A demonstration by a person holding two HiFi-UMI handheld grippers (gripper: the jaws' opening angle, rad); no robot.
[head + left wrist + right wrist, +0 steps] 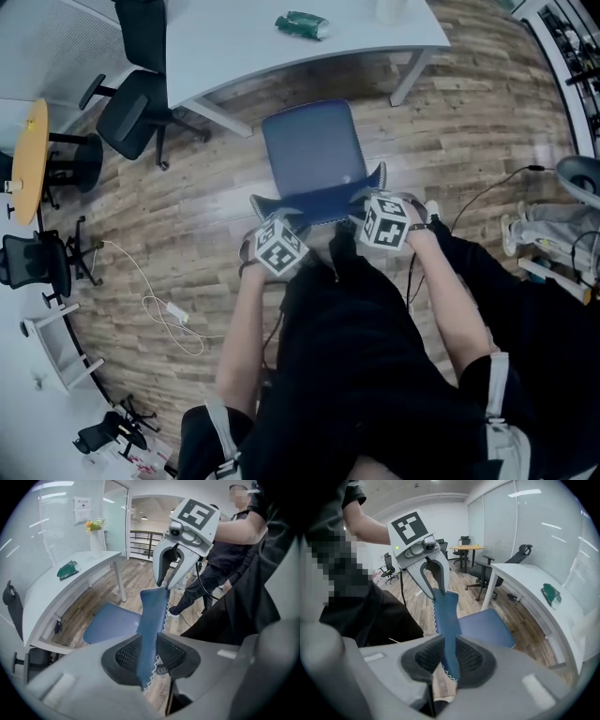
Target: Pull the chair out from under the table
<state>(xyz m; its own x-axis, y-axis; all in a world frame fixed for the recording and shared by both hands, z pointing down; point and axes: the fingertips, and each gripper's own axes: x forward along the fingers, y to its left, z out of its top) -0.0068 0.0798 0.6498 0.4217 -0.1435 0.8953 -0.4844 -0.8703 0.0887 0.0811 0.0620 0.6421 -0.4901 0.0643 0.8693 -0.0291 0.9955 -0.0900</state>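
A blue chair seat (312, 145) stands on the wood floor just in front of the white table (244, 47), between it and the person. A blue cloth (319, 202) with a zigzag-cut edge is stretched over the seat's near edge. My left gripper (265, 211) is shut on its left end, my right gripper (375, 187) on its right end. In the left gripper view the cloth (152, 620) runs from my left gripper (150, 656) up to the right gripper (164, 581). In the right gripper view the cloth (446, 616) passes between the pads of my right gripper (449, 656).
A green packet (302, 25) lies on the table. Black office chairs (136, 103) and a yellow round table (36, 159) stand at the left. A white cable with an adapter (173, 314) lies on the floor. A vase of flowers (95, 538) stands on the table's far end.
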